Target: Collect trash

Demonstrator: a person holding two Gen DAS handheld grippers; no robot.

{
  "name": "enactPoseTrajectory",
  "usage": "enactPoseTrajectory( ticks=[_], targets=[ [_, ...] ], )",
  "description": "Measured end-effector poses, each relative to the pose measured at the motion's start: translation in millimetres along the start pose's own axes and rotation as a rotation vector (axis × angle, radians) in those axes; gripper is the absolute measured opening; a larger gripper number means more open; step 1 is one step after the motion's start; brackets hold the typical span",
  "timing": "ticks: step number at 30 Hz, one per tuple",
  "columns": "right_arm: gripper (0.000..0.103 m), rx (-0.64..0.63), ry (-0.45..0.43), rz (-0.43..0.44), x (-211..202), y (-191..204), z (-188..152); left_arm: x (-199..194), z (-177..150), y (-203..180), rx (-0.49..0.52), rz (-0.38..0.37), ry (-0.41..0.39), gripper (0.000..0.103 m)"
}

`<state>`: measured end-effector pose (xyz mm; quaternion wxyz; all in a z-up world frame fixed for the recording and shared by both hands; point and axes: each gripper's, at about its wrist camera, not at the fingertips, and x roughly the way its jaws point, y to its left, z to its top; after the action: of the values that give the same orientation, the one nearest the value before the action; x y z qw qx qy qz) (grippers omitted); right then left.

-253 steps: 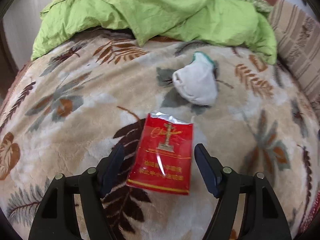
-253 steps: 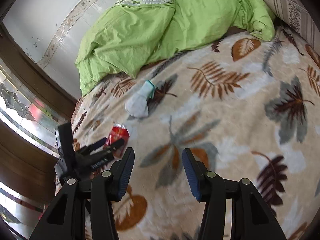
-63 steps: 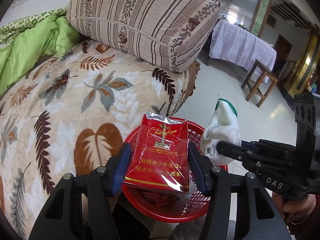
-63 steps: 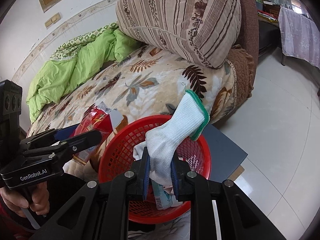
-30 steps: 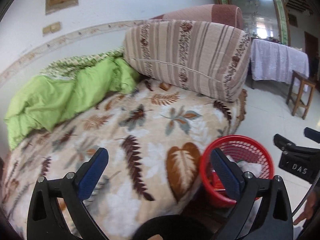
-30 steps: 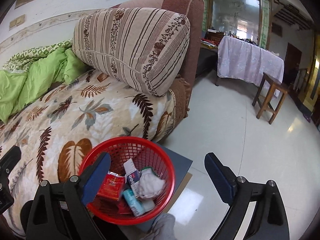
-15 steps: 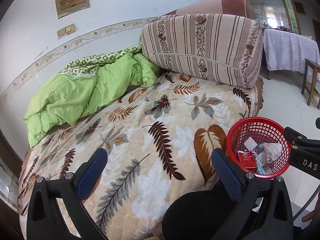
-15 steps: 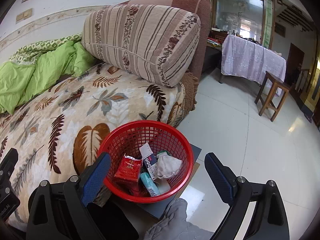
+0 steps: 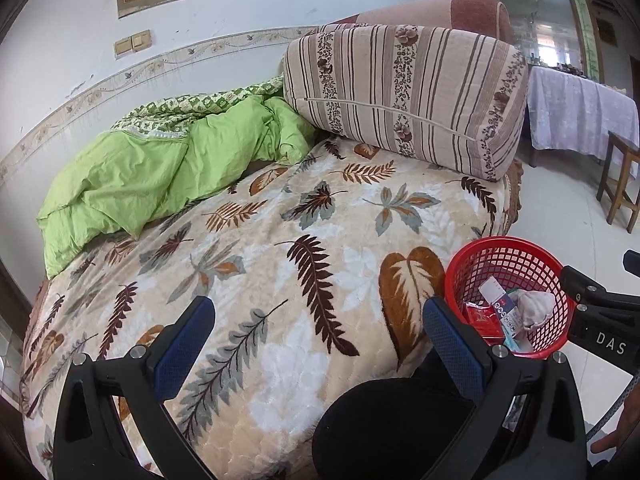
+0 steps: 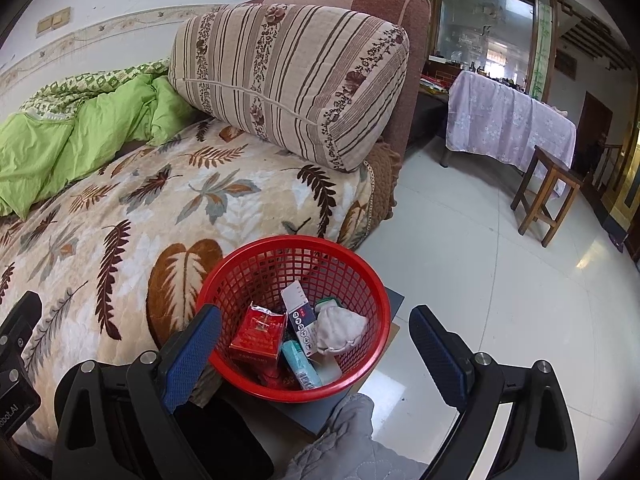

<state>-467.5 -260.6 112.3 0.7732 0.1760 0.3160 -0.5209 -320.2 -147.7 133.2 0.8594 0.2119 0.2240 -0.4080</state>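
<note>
A red mesh basket [image 10: 248, 256] [image 9: 500, 248] stands beside the bed's foot corner. Inside it lie a red cigarette pack [image 10: 258, 334] [image 9: 482, 320], a white glove with a green cuff [image 10: 340, 330] [image 9: 534, 308], a white box [image 10: 300, 316] and a teal tube [image 10: 300, 364]. My right gripper [image 10: 316, 350] hangs open just above and in front of the basket, holding nothing. My left gripper [image 9: 316, 340] is open and empty over the bed's near edge, left of the basket. The right gripper's body [image 9: 600, 320] shows at the left wrist view's right edge.
The bed carries a leaf-patterned blanket [image 9: 280, 248], a crumpled green quilt [image 9: 160, 168] and a striped bolster [image 10: 288, 80]. The basket sits on a dark flat board [image 10: 360, 380] on the tiled floor [image 10: 480, 260]. A wooden stool [image 10: 548, 196] and a cloth-covered table [image 10: 508, 128] stand beyond.
Both grippers let go of the cigarette pack and the glove into the basket, opened wide and drew back upward. Over the last half second both views pulled back slightly more.
</note>
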Motion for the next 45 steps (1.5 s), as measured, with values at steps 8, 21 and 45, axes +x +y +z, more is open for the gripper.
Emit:
enactPoseTrajectory(
  ticks=[8,21,45],
  targets=[
    [0.096,-0.002,0.007,-0.001,1.3,-0.1,-0.7,0.4,0.0,0.1,-0.002,0.000,0.000,0.103],
    [0.096,-0.014,0.013,0.002,2.7,3.9,-1.2,2.2,-2.4,0.1,-0.008,-0.006,0.005,0.103],
    [0.096,-0.016,0.022,0.004,4.9,4.6,-3.6,2.7,-3.0,0.5,-0.011,-0.005,0.007,0.103]
  ],
)
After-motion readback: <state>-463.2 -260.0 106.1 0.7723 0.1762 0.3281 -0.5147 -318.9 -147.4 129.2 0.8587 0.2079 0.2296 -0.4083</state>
